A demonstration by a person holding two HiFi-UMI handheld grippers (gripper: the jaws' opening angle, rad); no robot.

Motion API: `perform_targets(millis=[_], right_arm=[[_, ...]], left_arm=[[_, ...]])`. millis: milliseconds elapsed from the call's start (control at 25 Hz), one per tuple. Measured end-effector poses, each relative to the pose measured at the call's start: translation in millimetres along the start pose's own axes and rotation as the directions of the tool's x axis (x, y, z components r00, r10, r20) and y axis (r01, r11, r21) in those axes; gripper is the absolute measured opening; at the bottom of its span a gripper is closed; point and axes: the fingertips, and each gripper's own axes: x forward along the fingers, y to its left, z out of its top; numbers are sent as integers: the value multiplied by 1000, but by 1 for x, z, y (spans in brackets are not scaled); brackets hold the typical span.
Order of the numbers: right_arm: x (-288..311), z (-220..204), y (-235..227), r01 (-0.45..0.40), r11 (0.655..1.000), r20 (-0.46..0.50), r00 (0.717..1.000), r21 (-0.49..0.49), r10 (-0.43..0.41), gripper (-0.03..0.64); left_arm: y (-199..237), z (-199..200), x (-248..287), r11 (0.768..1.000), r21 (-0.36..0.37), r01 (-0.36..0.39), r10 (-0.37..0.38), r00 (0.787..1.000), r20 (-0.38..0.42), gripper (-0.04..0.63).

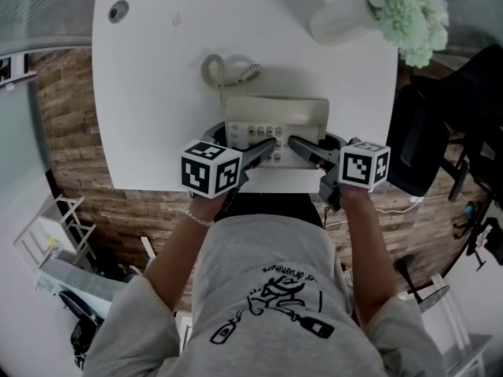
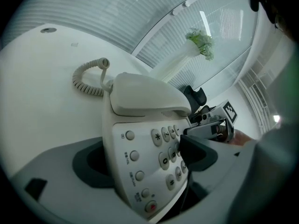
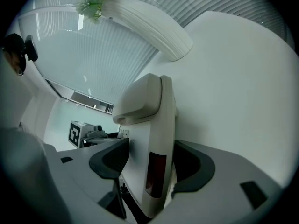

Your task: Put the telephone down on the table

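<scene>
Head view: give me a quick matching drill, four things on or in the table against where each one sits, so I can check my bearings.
Things:
1. telephone
2. coiled cord
3. vase of green flowers
4. round hole

Places:
A. far left corner of the table
B. near edge, about the middle
C. far right corner
D. on the tabletop just beyond the telephone's far side

Pairs: 1-B, 2-D, 3-C, 4-A.
</scene>
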Motion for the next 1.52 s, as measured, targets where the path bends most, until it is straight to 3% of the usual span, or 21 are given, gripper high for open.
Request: perform_targets(millis=[760,1280,1520], right_arm=[[3,0,-2,78,997,8,997,-21,-77,302],[4,-1,-2,108,994,10,994,-31,-108,302],[5,0,-4,141,989,5,990,-51,-141,302]], left_arm=[[15,-2,-4,992,34,-124,124,992,-12,472],[18,-3,-5,987,38,-153,154,988,-29,477],[21,-3,-6,976,88,-200,203,979,-23,477]])
